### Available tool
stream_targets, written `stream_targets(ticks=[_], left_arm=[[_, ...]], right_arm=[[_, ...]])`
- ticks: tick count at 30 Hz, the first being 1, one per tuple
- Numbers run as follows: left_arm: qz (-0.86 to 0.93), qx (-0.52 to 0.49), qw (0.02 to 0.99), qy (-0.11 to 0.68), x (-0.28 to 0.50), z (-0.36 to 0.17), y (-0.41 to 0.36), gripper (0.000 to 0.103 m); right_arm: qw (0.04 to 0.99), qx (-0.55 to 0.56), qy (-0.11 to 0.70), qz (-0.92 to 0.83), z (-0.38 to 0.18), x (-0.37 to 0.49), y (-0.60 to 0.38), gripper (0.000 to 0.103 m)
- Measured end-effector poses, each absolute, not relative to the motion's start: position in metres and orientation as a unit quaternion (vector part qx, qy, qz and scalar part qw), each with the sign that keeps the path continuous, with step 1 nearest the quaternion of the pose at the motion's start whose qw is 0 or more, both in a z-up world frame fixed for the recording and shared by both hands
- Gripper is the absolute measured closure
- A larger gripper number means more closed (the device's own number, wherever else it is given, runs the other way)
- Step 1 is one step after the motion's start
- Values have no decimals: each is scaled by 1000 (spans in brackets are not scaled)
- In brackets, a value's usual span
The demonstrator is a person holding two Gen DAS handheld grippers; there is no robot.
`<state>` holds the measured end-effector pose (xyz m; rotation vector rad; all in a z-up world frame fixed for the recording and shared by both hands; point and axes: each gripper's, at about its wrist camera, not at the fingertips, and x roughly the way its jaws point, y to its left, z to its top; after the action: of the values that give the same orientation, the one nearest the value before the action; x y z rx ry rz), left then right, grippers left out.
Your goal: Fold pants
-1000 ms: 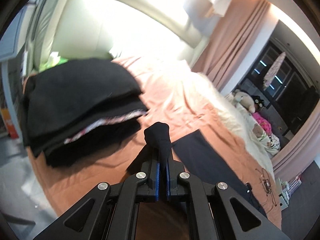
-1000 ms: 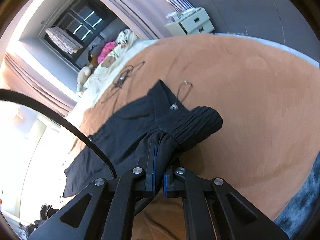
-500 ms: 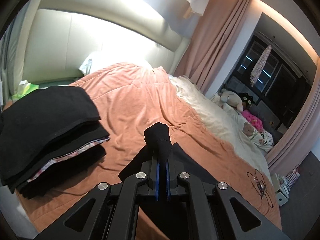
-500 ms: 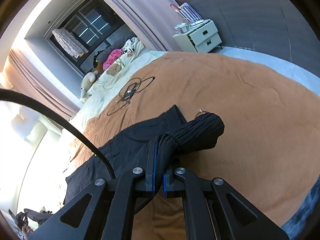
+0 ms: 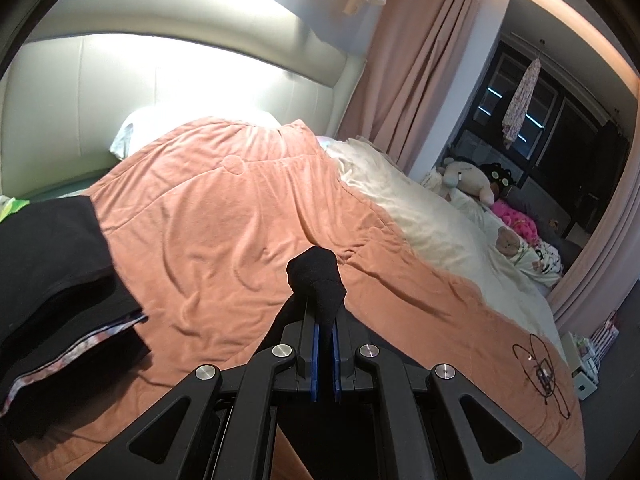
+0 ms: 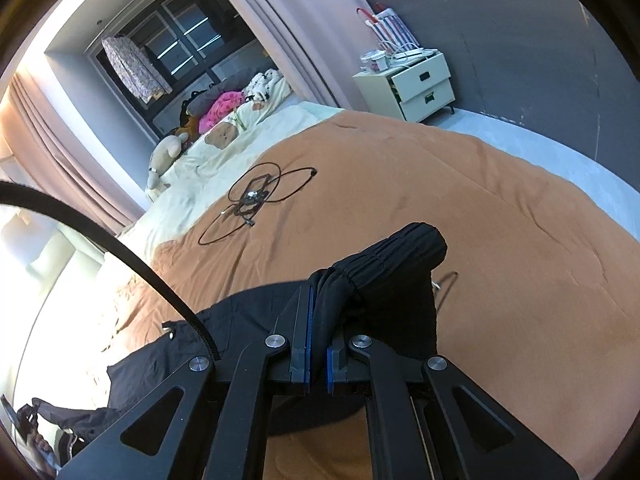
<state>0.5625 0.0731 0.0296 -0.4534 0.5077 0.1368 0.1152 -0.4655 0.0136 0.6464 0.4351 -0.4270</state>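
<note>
My left gripper [image 5: 325, 320] is clamped on a bunched end of the black pants [image 6: 384, 276], my right gripper [image 6: 318, 320] on their waistband; both have lifted the pants higher off the orange blanket [image 5: 224, 232]. The folded stack [image 5: 52, 280] has slid toward the blanket's left edge. Beyond: cable [image 6: 260, 196], cream sheet [image 5: 432, 228], nightstand [image 6: 408, 80].

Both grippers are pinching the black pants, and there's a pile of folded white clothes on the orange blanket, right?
Not quite: the pile is black, not white. The left wrist view shows the stack of folded black clothes on the orange blanket. The rest holds: the left gripper and the right gripper are each shut on the black pants.
</note>
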Motion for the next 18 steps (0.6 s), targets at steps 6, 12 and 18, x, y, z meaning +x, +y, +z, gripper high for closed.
stream_targets(ticks=[6,12,18], left_arm=[[71,-203,940,264,620,15,54,98],[82,-175,937,290,670,-13,38,98],[90,-142,936,311,708,-34,19,97]], right_arm=[[900,295,230,-222,12,164,-473,101],[895,280,256,-237,1,213,-481,101],[888,267,280,-248,-12,256,-488,101]])
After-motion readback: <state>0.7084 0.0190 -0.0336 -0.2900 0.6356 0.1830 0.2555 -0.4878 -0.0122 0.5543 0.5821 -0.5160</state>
